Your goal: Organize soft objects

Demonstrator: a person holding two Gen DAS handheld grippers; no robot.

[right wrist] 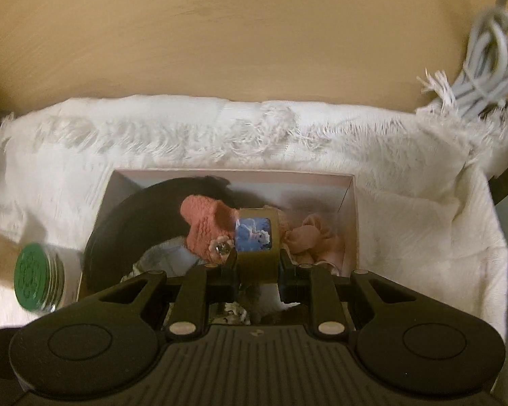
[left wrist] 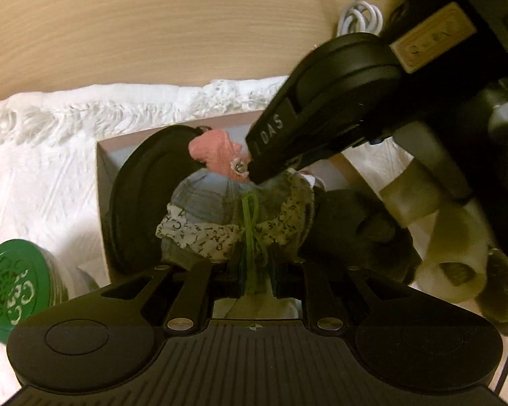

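Your left gripper [left wrist: 254, 270] is nearly closed on a thin green cord [left wrist: 249, 223] that runs up to a small grey-blue fabric bundle with a letter-printed trim [left wrist: 203, 216]. The cord looks like the bundle's handiest purchase, which would explain gripping there instead of on the bulky cloth.

Your right gripper [right wrist: 257, 267] is closed to a narrow gap on an olive-brown card sleeve with a blue window [right wrist: 255, 237]; whatever soft item sits inside is too blurred to name. In the left view that gripper [left wrist: 271, 172] reaches in from the upper right, its tip just beside a pink knitted piece with a bead flower [left wrist: 216, 155].

Both grippers point steeply down into an open cardboard box [right wrist: 350, 209], so I judge you are lowering both items into it together. The box already holds the pink knit [right wrist: 206, 223], a peach fabric bow [right wrist: 311, 237] at its right side and a large dark rounded object [left wrist: 135, 203] against its left wall.

The box stands on a white fringed cloth [right wrist: 406, 223] over the wooden tabletop [right wrist: 237, 50]. A jar with a green lid [right wrist: 34, 275] stands just beside the box's left wall, and a coiled white cable [right wrist: 491, 64] lies at the far right, well apart.
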